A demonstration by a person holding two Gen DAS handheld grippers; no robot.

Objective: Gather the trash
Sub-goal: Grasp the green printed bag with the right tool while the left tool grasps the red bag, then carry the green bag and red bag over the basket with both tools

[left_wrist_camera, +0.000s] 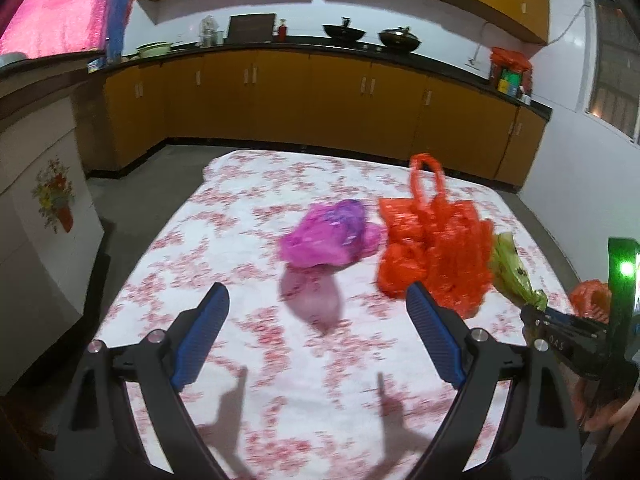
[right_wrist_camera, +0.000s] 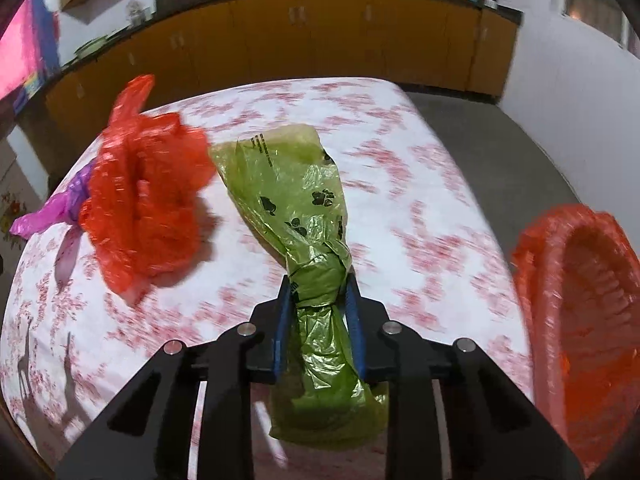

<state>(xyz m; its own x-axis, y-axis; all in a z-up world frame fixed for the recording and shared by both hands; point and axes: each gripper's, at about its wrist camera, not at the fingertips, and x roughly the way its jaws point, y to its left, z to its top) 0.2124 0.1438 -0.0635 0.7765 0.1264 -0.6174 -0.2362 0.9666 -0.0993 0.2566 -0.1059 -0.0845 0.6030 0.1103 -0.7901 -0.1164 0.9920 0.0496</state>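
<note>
Right claw (right_wrist_camera: 318, 300) round green bag's (right_wrist_camera: 308, 216) knot; orange basket (right_wrist_camera: 576, 320) only here.

A white tabletop (right_wrist_camera: 400, 184) printed with red blossoms carries a green bag (right_wrist_camera: 296, 208) with black paw prints, a crinkled orange-red bag (right_wrist_camera: 144, 200), a magenta-purple bag (left_wrist_camera: 328, 236).

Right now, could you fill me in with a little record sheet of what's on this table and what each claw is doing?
Surface: table with red-flowered white cloth
Left claw: open, empty, above the cloth
Right claw: shut on knotted green plastic bag with paw prints
Loose trash: crumpled pink plastic bag, crumpled orange plastic bag, side by side
Container: orange plastic-lined bin, at the table's right edge
</note>
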